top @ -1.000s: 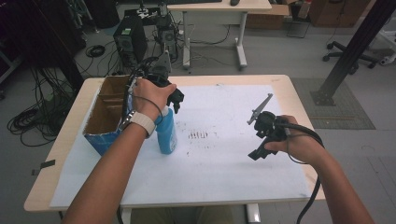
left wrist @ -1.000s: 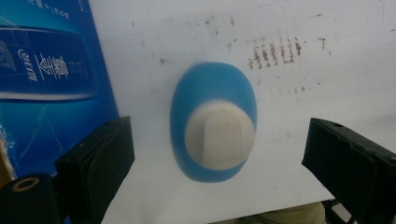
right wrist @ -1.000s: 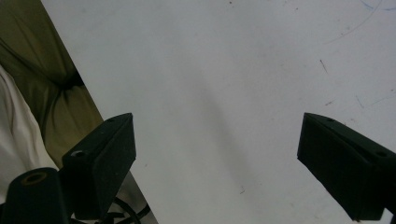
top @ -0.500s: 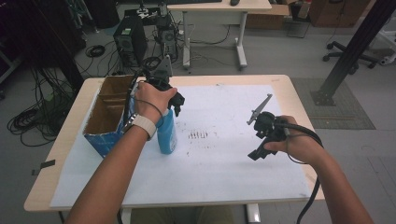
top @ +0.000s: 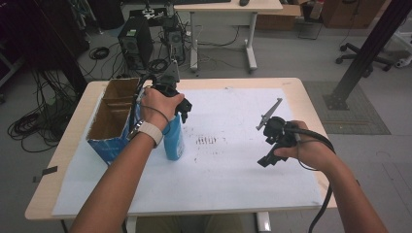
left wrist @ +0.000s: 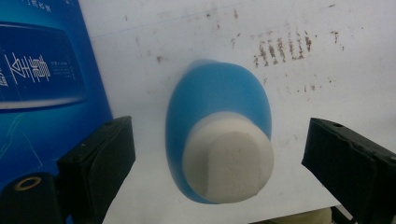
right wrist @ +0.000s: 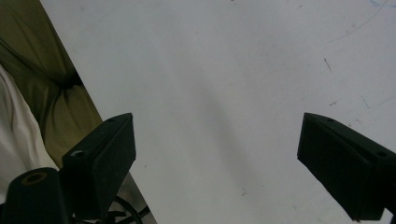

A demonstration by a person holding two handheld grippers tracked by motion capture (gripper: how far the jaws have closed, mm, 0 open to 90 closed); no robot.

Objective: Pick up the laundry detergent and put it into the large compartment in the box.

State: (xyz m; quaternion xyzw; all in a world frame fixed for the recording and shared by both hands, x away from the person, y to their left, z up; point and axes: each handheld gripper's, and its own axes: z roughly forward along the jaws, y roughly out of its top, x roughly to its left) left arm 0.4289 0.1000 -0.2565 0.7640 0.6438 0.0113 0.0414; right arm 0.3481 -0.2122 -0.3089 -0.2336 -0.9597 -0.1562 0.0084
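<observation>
A blue bottle (top: 174, 138) with a white cap (left wrist: 227, 161) stands upright on the white paper, just right of an open blue cardboard box (top: 115, 121). My left gripper (top: 182, 108) hangs right above the bottle, pointing down. In the left gripper view its jaws are wide open on either side of the cap, clear of the bottle (left wrist: 215, 98), with the left gripper (left wrist: 219, 137) centred over it. My right gripper (top: 267, 156) is held low over the paper at the right. The right gripper (right wrist: 215, 140) is open with nothing between its jaws.
White paper (top: 233, 160) with faint brown marks (top: 206, 141) covers the wooden table (top: 301, 87). The box side (left wrist: 37, 70) stands close to the left jaw. The person's trousers (right wrist: 42, 84) lie past the paper's near edge. Cables, a computer tower and a desk stand beyond.
The left hand and its gripper have shifted only slightly above the bottle. The right gripper has stayed where it was.
</observation>
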